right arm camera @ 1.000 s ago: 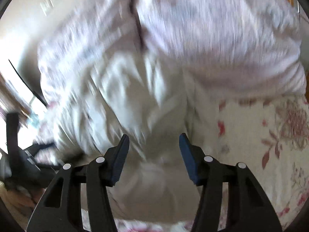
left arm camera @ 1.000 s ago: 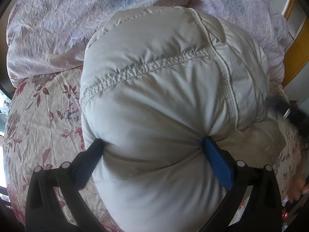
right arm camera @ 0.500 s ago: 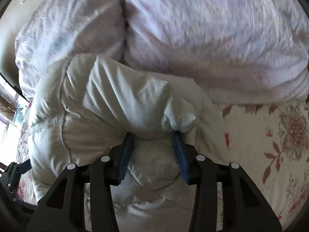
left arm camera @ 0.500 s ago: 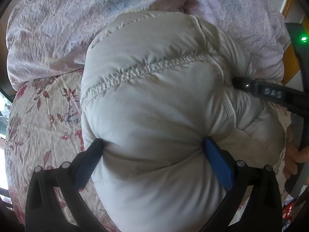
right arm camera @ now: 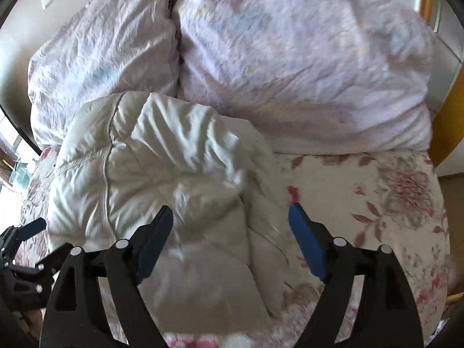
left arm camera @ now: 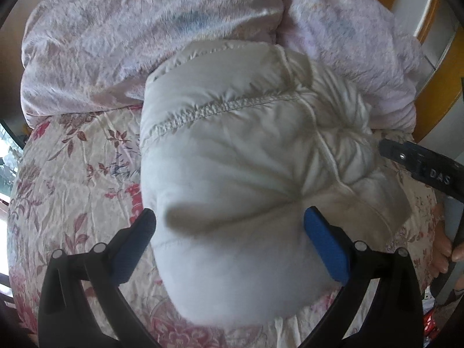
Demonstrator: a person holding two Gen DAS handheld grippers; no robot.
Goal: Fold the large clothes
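My right gripper (right arm camera: 230,220) has just sprung wide, freeing one puffy jacket (right arm camera: 162,174) — my left gripper (left arm camera: 229,226) still pinches it; two pillows (right arm camera: 290,58) upper frame.

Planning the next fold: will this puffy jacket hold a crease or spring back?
The jacket bulges between the left hand-held gripper pads, so it likely springs back. Probably light and floppy. Its smooth shell may slip.
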